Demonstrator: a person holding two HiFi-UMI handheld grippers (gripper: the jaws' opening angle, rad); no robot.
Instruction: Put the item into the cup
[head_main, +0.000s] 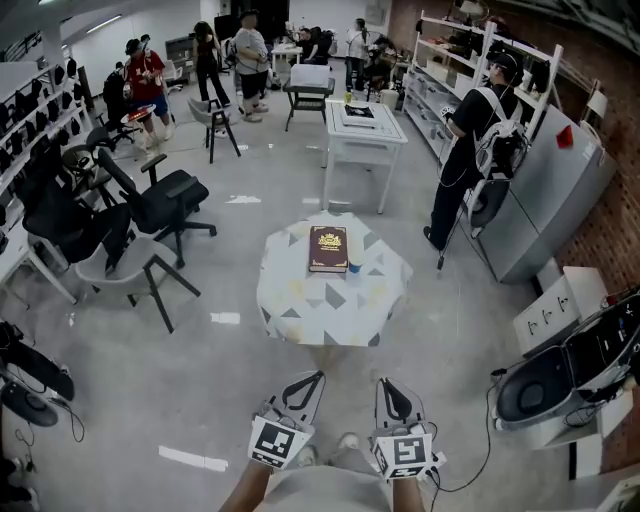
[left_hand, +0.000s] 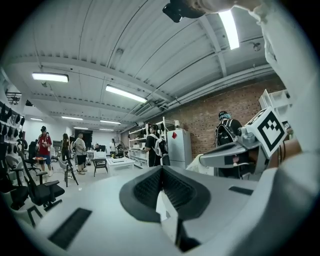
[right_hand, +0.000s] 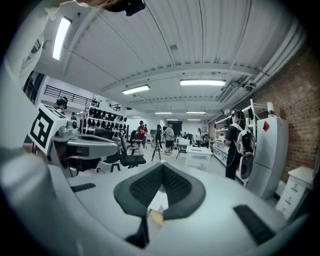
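Though the tabletop lies off at 12 o'clock, left claw and right claw are clenched, empty; the cup, hard to make out, sits at 4 o'clock of the book.

Landmark: small table. On it, book toward the far edge, with a small object just beside the book's near right corner. Before the table: left gripper and right gripper, side by side. Left of it: office chair. Behind: white table. Right: standing person
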